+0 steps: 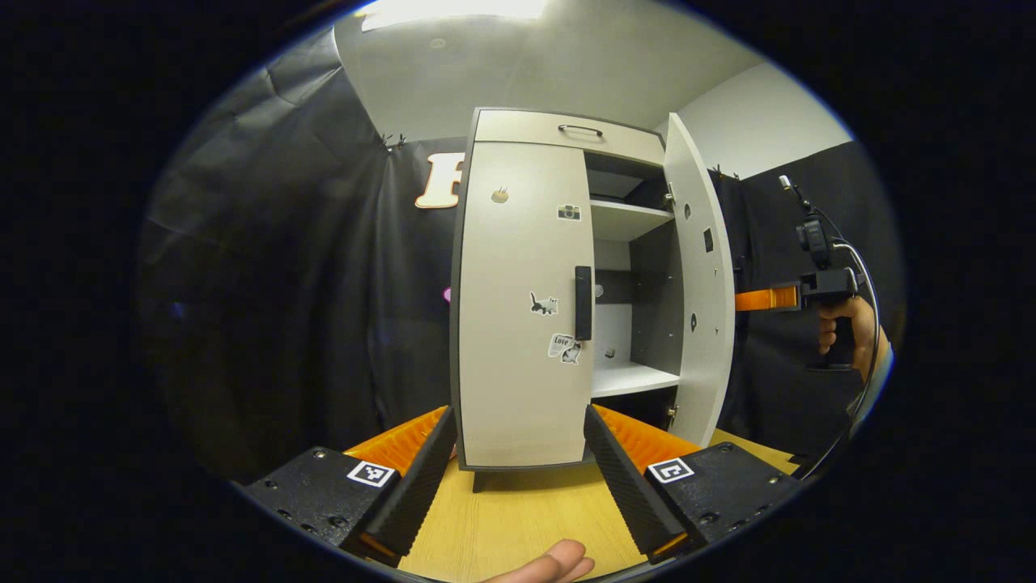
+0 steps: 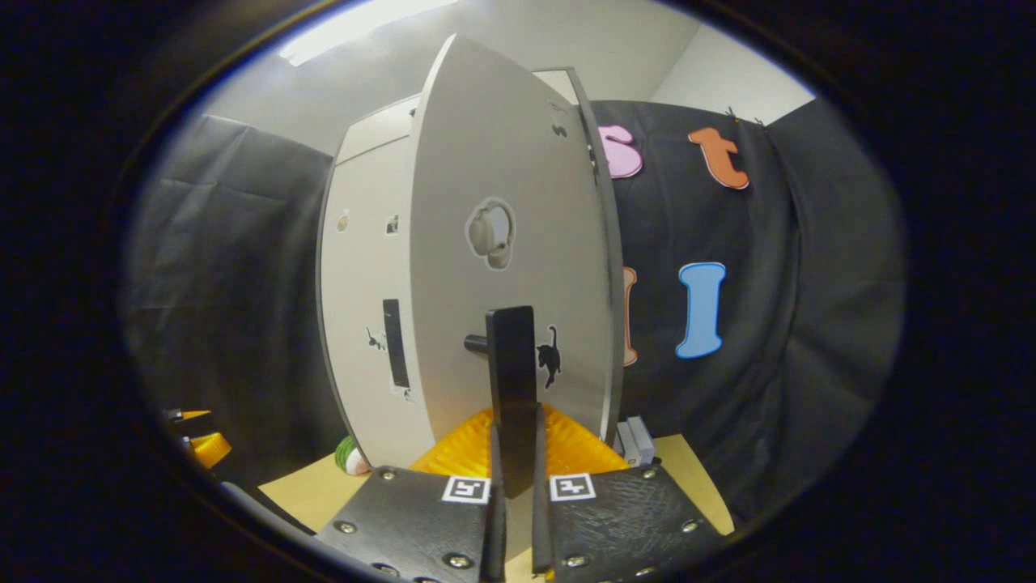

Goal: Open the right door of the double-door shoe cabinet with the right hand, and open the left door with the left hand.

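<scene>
Gripping the right door's handle (image 2: pixel 511 376) with my right gripper (image 2: pixel 514 453), both fingers pinched on the bar. Right door (image 2: pixel 502 202) swung wide open; from the left gripper view it (image 1: pixel 702 283) stands edge-on with the shelves (image 1: pixel 627 219) exposed. Left gripper (image 1: pixel 518 461) spread wide, holding nothing, in front of the shoe cabinet (image 1: pixel 566 134) above the wooden table (image 1: pixel 518 518). Left door (image 1: pixel 518 324) shut, its handle (image 1: pixel 583 302) untouched.

Wooden table (image 1: pixel 518 518) bears the shoe cabinet (image 1: pixel 518 324) and a small box (image 2: pixel 635 441)
</scene>
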Demonstrator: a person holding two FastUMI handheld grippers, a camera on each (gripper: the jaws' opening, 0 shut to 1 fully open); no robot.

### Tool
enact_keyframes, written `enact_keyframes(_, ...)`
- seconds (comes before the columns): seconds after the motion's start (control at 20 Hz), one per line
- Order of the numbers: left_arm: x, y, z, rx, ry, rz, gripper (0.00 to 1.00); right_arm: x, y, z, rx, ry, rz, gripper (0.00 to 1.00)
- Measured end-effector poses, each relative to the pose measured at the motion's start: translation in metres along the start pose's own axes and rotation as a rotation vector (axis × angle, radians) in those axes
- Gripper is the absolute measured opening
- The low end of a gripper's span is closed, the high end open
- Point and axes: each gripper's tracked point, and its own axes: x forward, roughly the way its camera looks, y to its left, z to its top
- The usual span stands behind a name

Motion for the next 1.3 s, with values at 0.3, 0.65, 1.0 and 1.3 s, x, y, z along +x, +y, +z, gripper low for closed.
enact_keyframes(0.3, 0.001, -0.011, 0.001, -0.004, 0.004, -0.012, 0.98, -0.003, -0.042, 0.005, -0.019, -0.035, -0.130, 0.02)
enact_keyframes(0.65, 0.023, -0.024, 0.009, 0.000, 0.011, -0.002, 0.98, -0.010, -0.066, 0.010, 0.158, -0.076, -0.064, 0.01)
enact_keyframes(1.0, 0.075, -0.031, 0.024, -0.051, -0.002, -0.023, 0.98, -0.011, -0.079, 0.007, 0.032, -0.086, -0.153, 0.04)
enact_keyframes(1.3, 0.155, -0.045, 0.045, -0.053, -0.026, -0.048, 0.98, -0.063, -0.100, 0.007, -0.127, -0.183, -0.340, 0.56)
